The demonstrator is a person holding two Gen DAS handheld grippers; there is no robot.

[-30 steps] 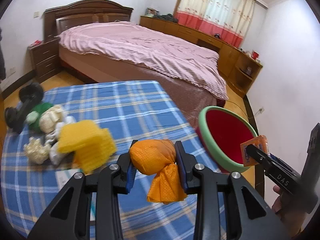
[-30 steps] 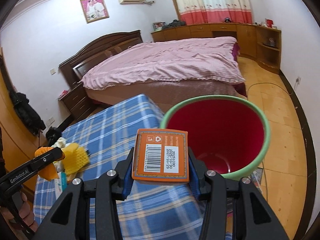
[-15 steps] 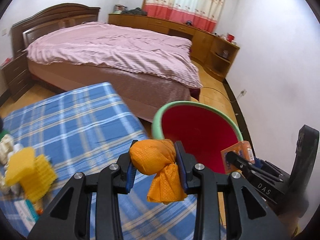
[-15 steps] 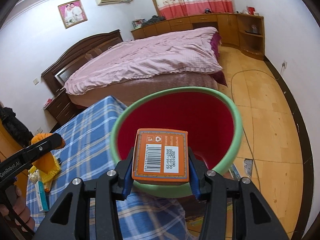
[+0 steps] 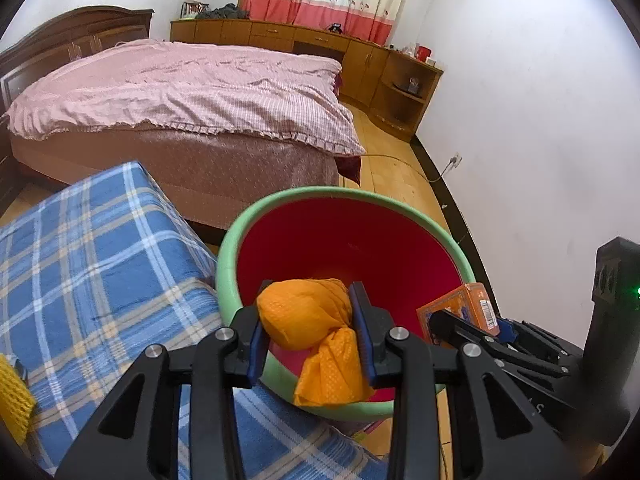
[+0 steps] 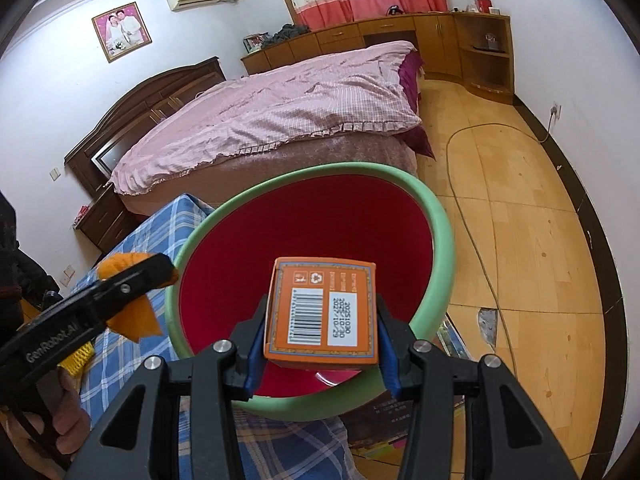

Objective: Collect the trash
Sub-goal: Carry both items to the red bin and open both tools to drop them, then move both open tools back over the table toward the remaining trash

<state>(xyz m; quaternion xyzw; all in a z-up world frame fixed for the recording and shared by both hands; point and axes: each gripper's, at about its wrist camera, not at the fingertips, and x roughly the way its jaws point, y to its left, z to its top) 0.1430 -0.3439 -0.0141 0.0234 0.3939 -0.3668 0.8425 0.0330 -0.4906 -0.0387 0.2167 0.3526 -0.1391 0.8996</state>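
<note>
A red bin with a green rim (image 5: 240,240) stands beside the blue plaid table (image 5: 100,248); it also shows in the right wrist view (image 6: 436,216). My left gripper (image 5: 306,330) is shut on an orange cloth bundle (image 5: 304,316) and holds it over the bin's near rim. My right gripper (image 6: 320,328) is shut on an orange box (image 6: 324,312) with a barcode label, over the bin's opening. In the left wrist view the orange box (image 5: 468,304) and right gripper sit at the bin's right edge. In the right wrist view the orange bundle (image 6: 120,264) is at the bin's left rim.
A yellow ribbed piece (image 5: 14,396) lies on the table at far left. A bed with a pink cover (image 5: 180,92) stands behind the bin. Wooden cabinets (image 5: 360,56) line the far wall. A cable (image 6: 472,216) runs across the wood floor.
Both grippers have moved right, from over the table to over the bin, each still holding its item. The toys and yellow piece have slid out of view to the left.
</note>
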